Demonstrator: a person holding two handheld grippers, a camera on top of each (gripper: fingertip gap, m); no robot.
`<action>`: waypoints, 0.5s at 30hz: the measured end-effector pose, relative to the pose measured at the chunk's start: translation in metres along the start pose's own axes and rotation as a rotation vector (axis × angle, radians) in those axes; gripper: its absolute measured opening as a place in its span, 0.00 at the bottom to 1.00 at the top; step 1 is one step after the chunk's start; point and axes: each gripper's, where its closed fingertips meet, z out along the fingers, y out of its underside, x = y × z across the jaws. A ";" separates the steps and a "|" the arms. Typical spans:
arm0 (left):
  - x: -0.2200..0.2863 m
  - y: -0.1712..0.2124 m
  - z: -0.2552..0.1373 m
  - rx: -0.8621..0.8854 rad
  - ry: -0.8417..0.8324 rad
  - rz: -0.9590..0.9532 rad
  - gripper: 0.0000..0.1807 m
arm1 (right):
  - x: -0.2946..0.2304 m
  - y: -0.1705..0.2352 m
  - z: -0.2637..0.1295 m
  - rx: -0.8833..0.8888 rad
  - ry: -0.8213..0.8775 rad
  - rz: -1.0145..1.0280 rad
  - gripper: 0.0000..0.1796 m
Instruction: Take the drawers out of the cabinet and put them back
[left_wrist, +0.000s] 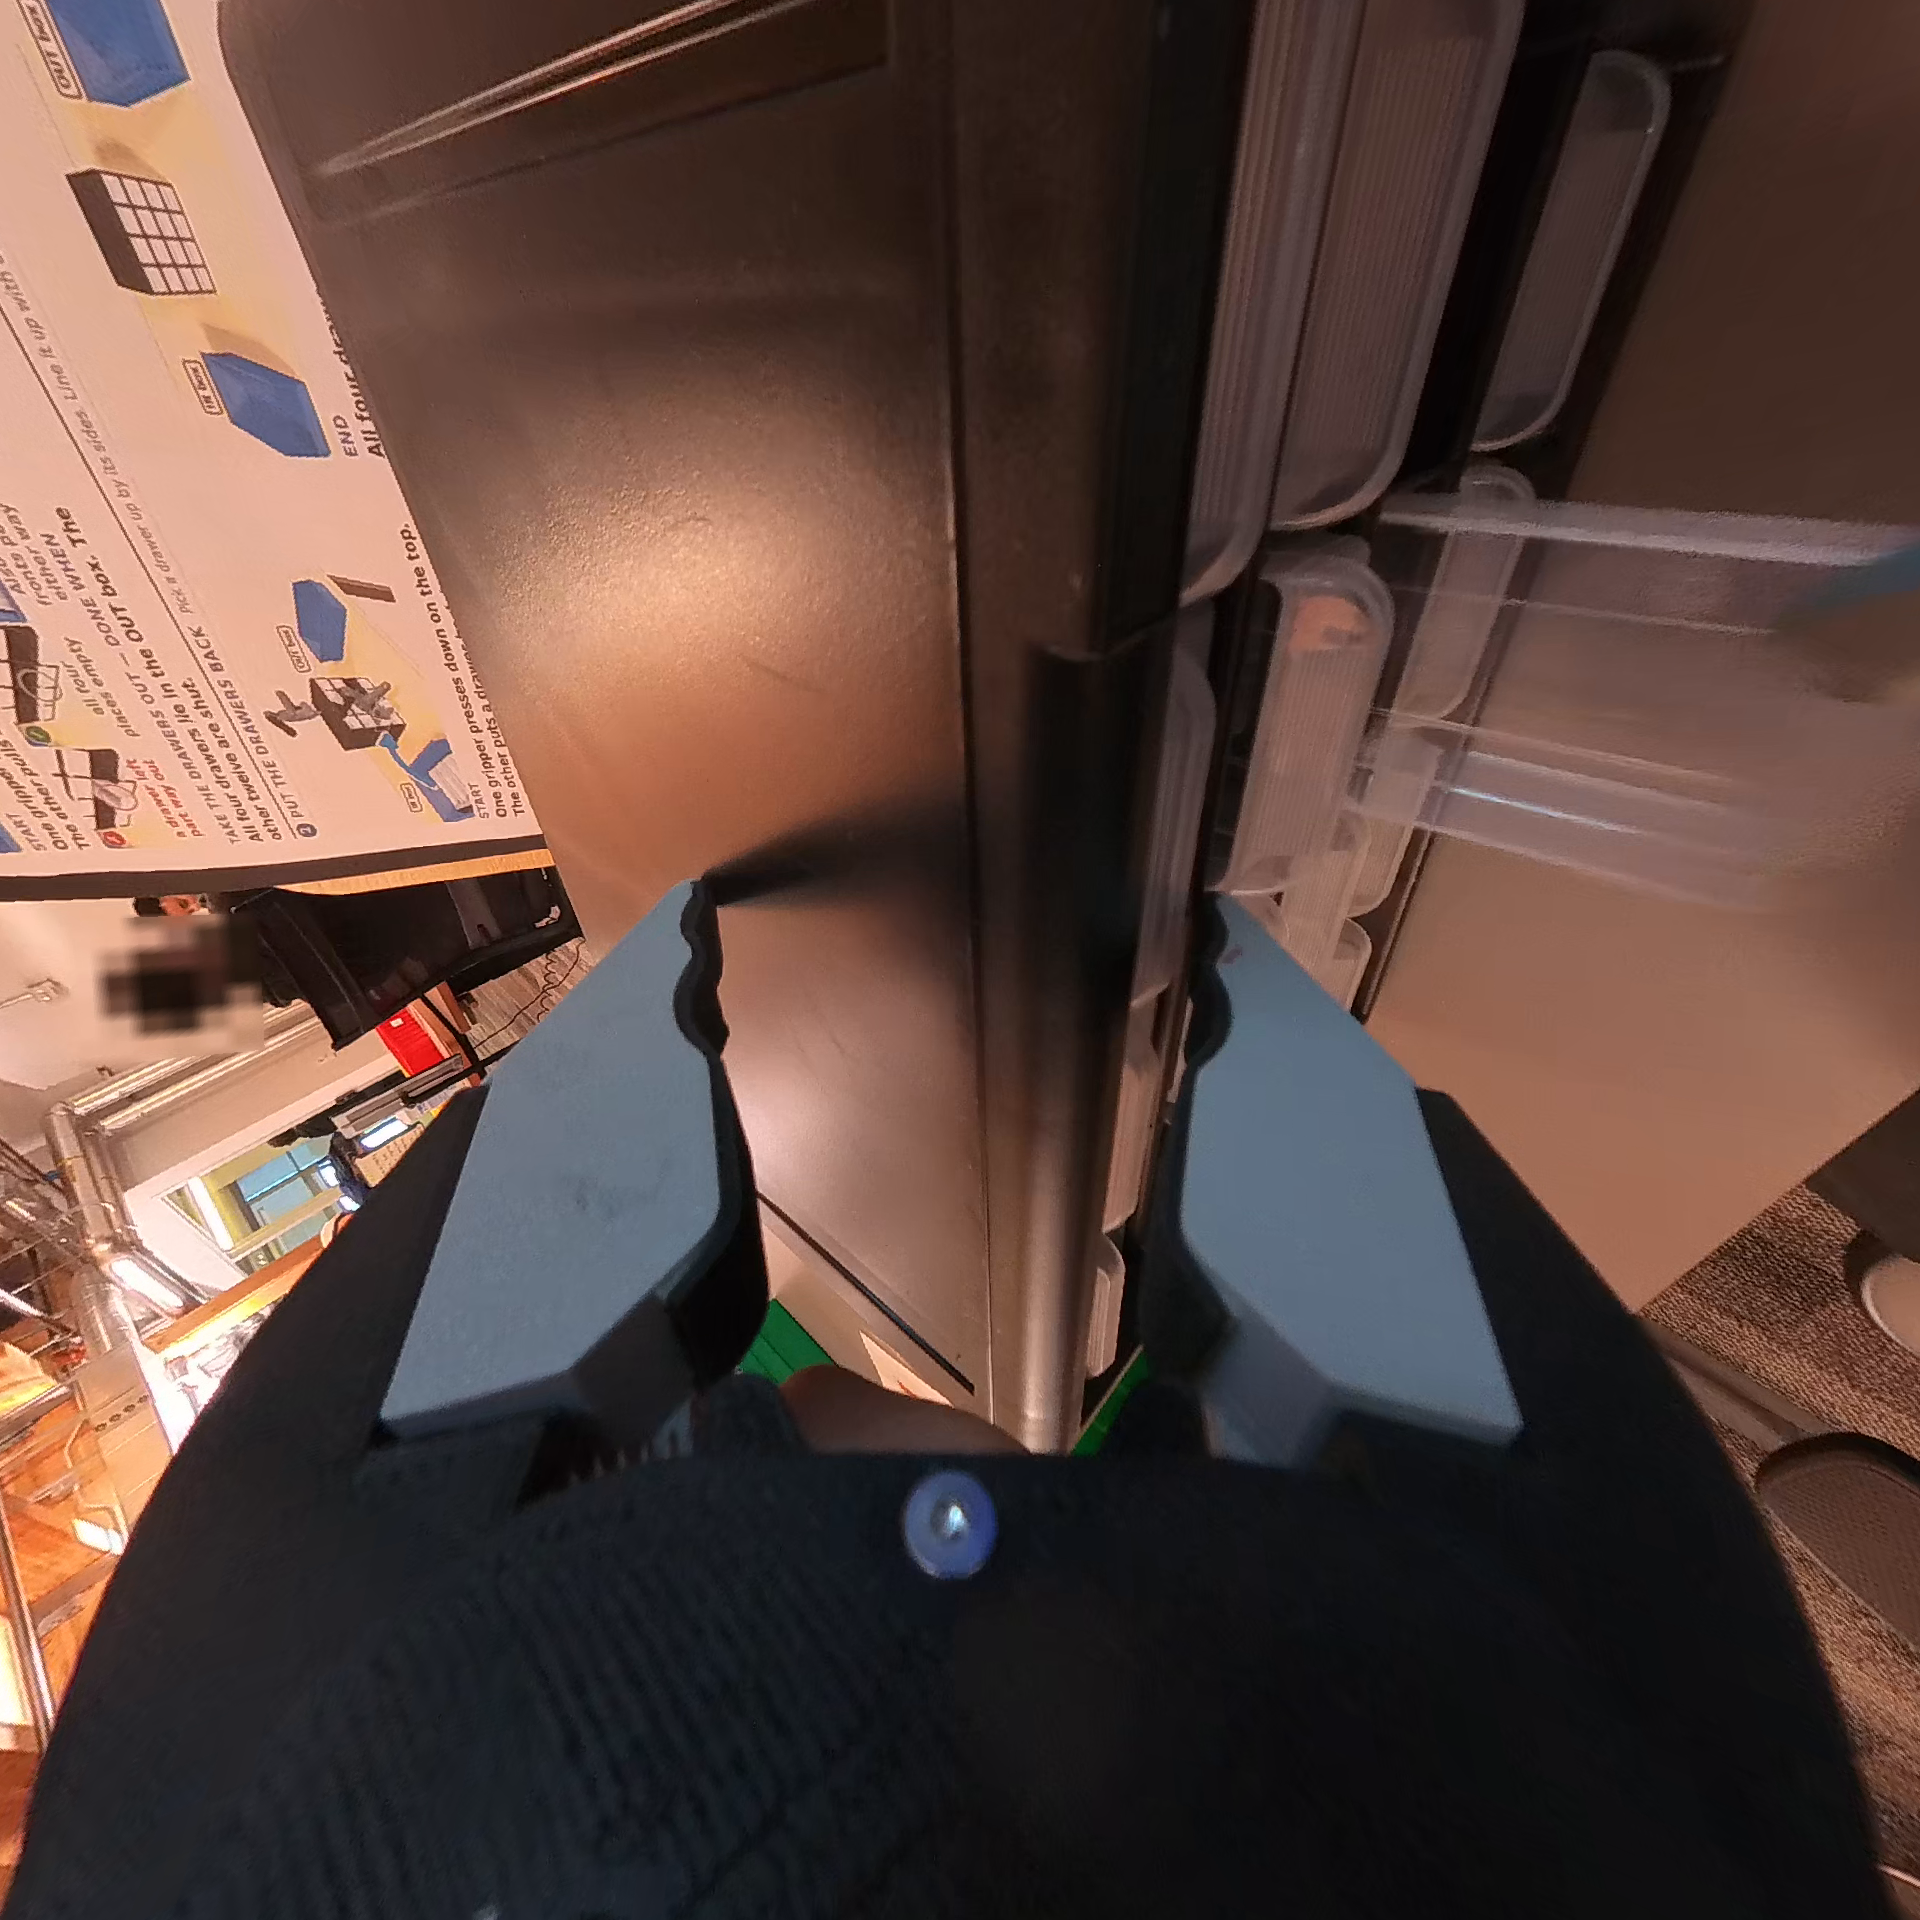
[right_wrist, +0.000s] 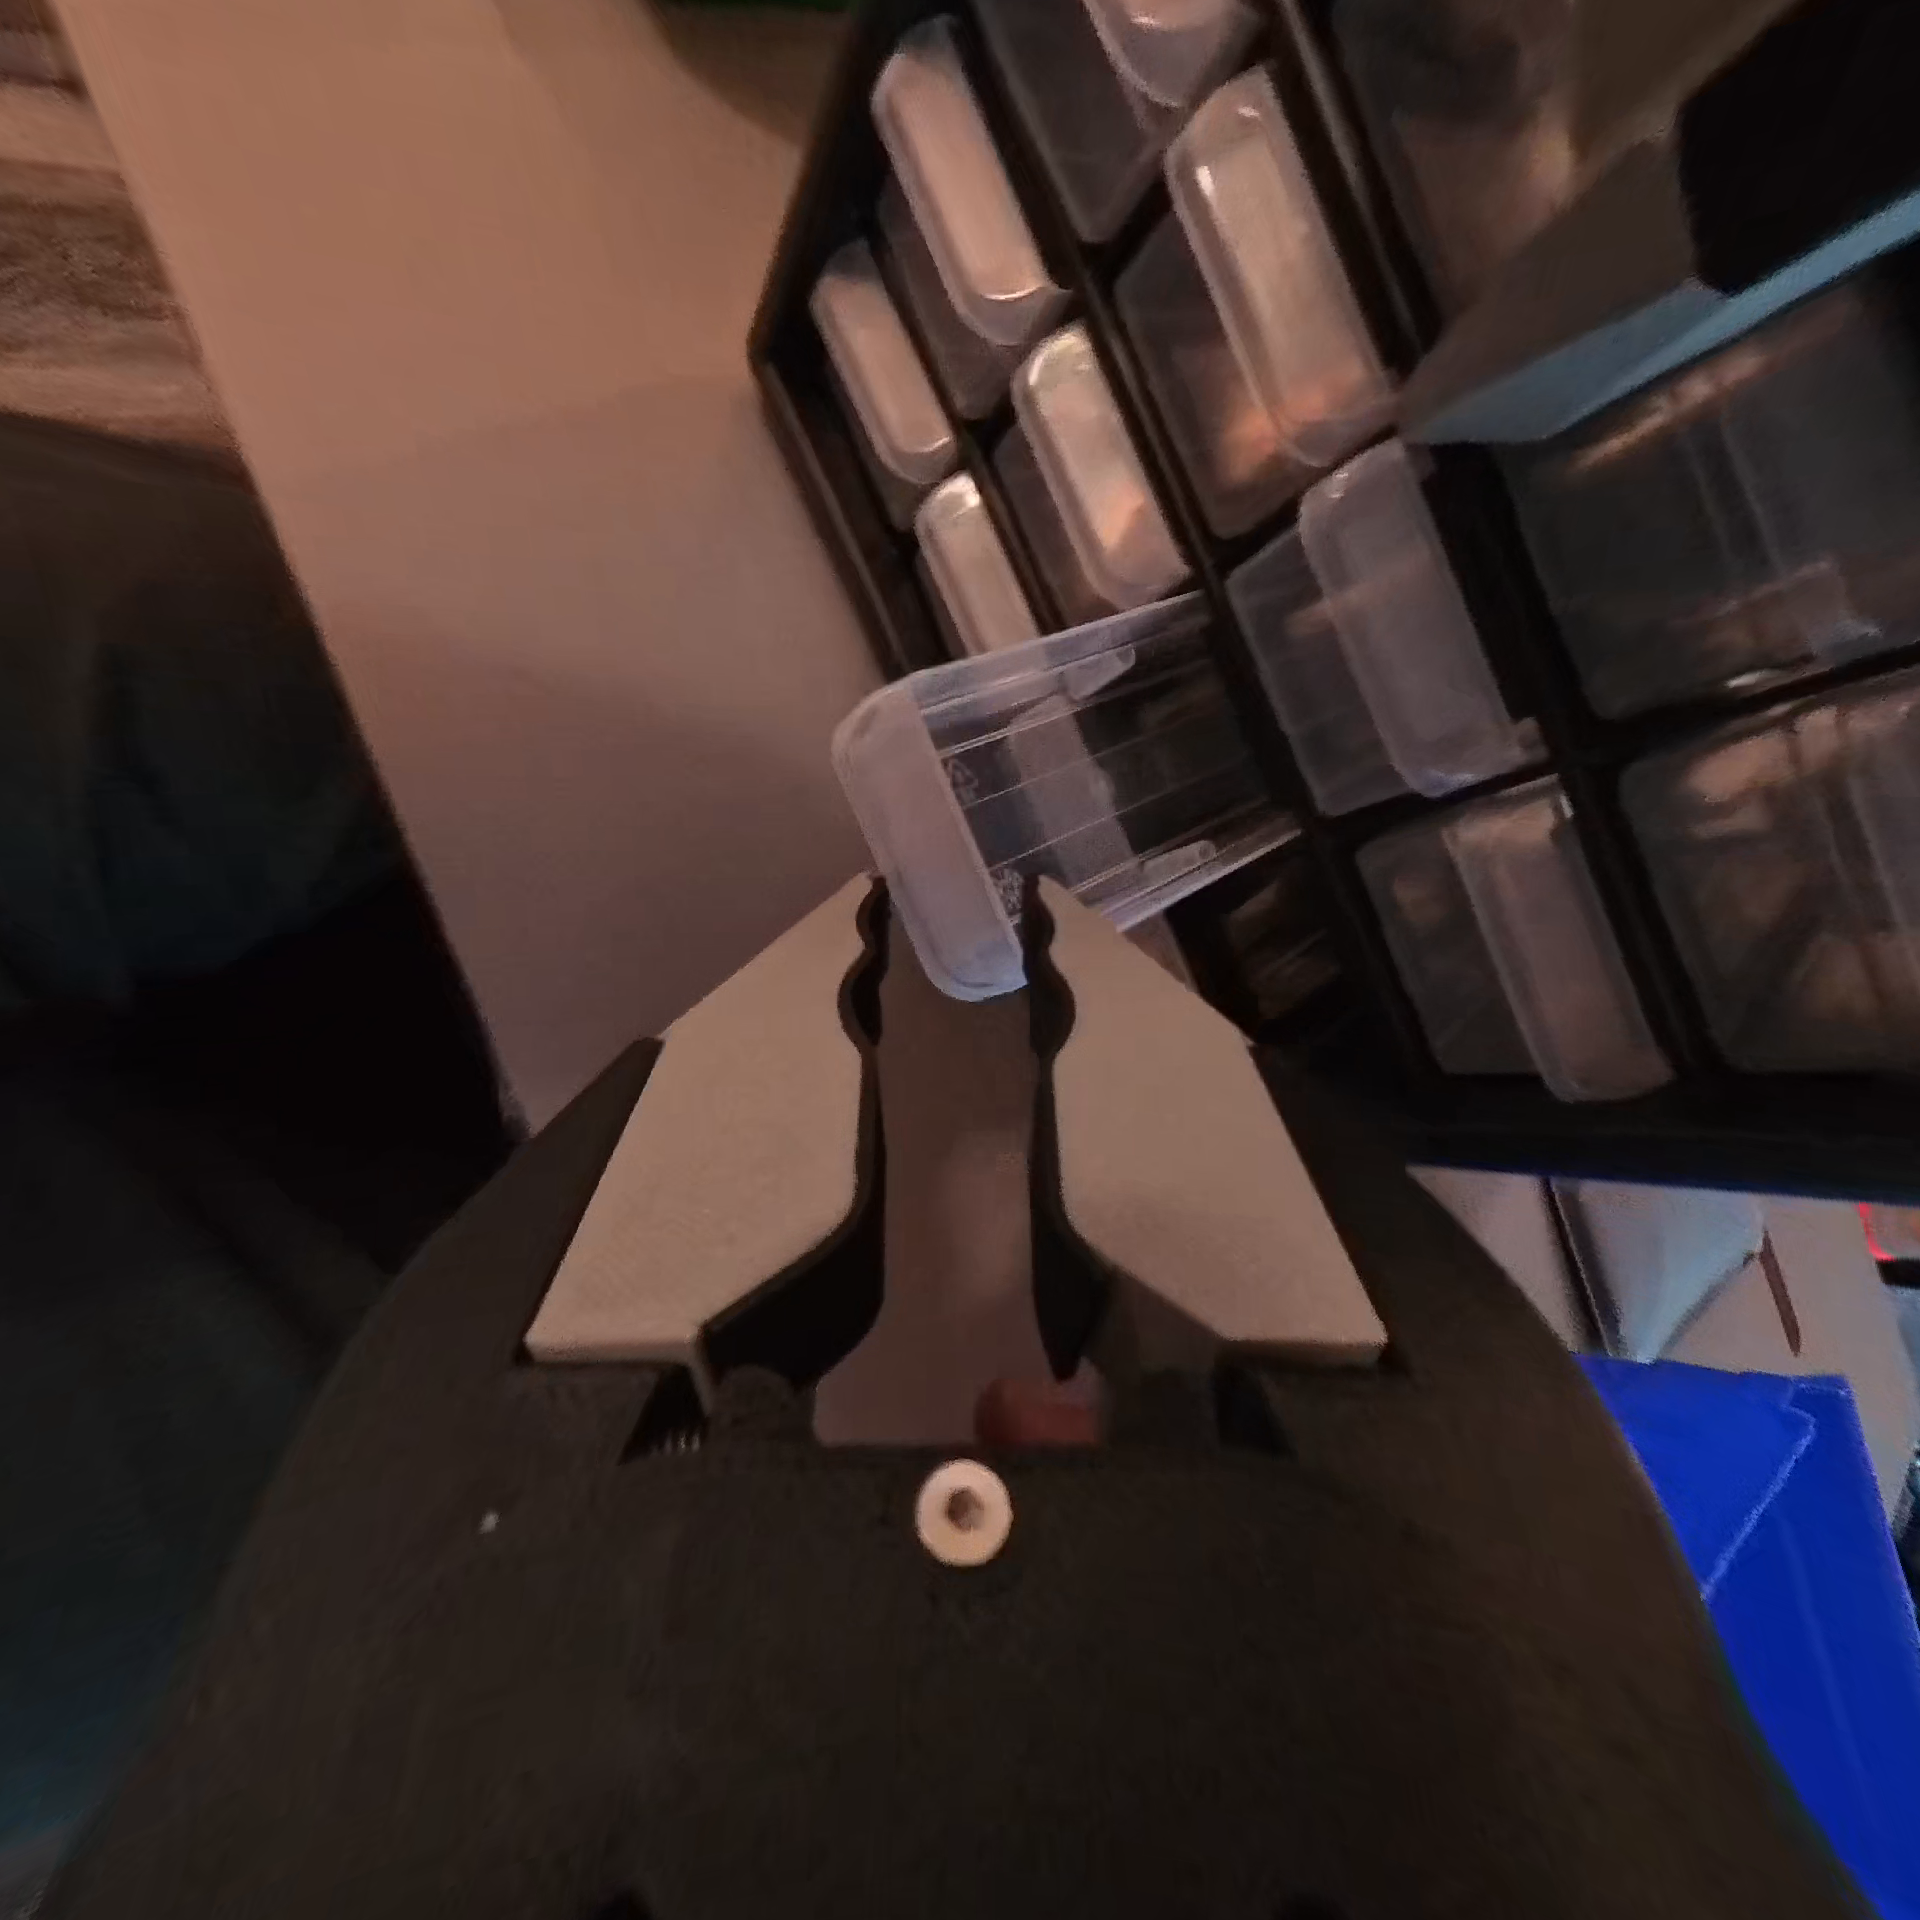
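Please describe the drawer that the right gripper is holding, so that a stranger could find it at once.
Look at the black cabinet of small clear drawers. One clear drawer juts far out from the grid, its front end pinched in the right gripper. Its neighbours sit pushed in.

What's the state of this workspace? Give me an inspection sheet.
Surface: pale tabletop under the cabinet.
Job's things: black cabinet with clear drawers; one drawer partly pulled out, the rest seated or nearly so.
Clutter: blue box at lower right.
Grippers: right gripper pinches the drawer's front lip; left gripper open, straddling the cabinet's front edge over its top.
Cables: nothing seen.
Surroundings: instruction poster behind the cabinet; carpet below; shelving and clutter further off.
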 end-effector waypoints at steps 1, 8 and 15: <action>0.000 0.000 0.000 0.000 0.000 0.000 0.49 | -0.003 0.003 -0.004 -0.009 -0.016 -0.005 0.13; 0.000 0.000 0.000 0.009 0.000 -0.002 0.49 | -0.017 -0.006 -0.039 0.101 -0.122 0.020 0.13; 0.000 0.000 0.000 -0.012 -0.002 -0.004 0.49 | -0.010 -0.007 -0.030 0.120 -0.102 0.053 0.16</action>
